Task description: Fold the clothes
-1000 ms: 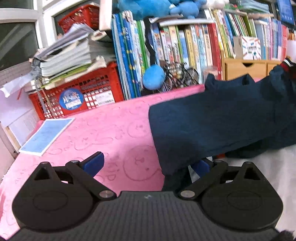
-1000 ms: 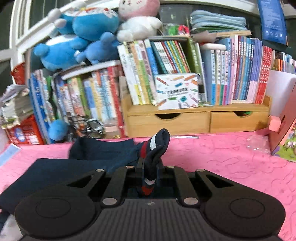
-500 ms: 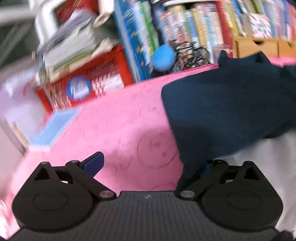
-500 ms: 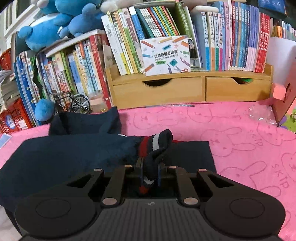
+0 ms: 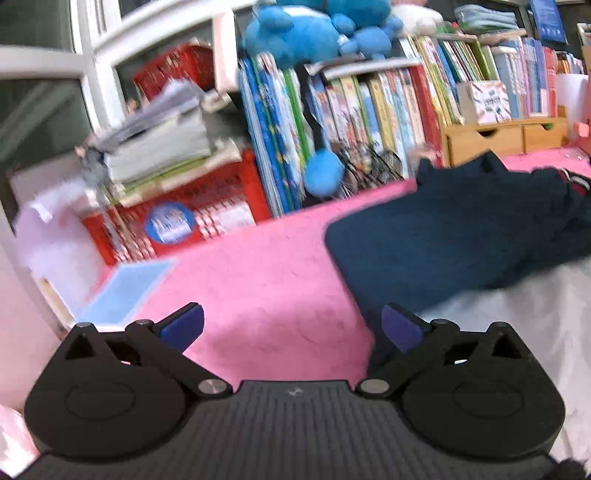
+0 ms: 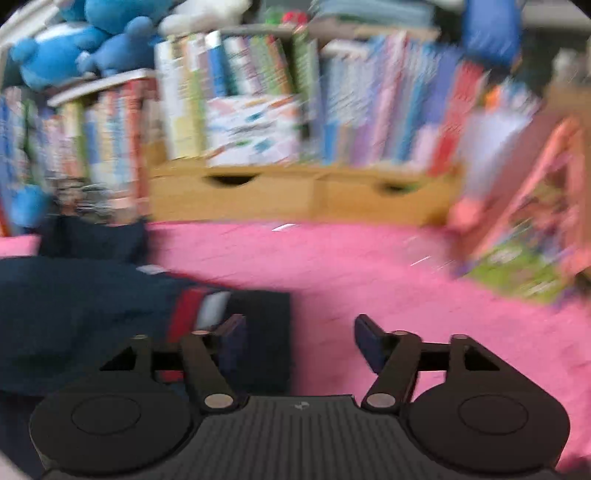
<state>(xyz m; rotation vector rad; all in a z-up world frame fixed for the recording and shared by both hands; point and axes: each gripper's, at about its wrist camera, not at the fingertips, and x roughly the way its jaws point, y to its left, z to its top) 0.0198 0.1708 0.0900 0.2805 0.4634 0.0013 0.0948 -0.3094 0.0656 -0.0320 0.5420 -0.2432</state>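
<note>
A navy garment [image 5: 443, 236] lies folded over on the pink tablecloth [image 5: 266, 280]. In the left wrist view it fills the right side, and my left gripper [image 5: 291, 326] stands open just in front of its near edge, nothing between the blue pads. In the blurred right wrist view the garment [image 6: 74, 295] is at the left, and its red-and-white striped cuff [image 6: 199, 306] lies flat on it. My right gripper [image 6: 301, 338] is opening; the cuff rests beside the left finger [image 6: 232, 336], outside the jaws, with only cloth and table between them.
Rows of books [image 5: 369, 110] and blue plush toys [image 5: 306, 29] line the back. A red basket [image 5: 184, 218] with papers stands at the left, and a blue booklet [image 5: 125, 291] lies on the table. Wooden drawers [image 6: 295, 195] and a picture book [image 6: 517, 258] sit right; white fabric [image 5: 517, 314] lies beside the garment.
My right gripper has let go of the striped cuff, which now lies on the garment, and its jaws have spread. The left gripper has drawn clear of the garment's edge.
</note>
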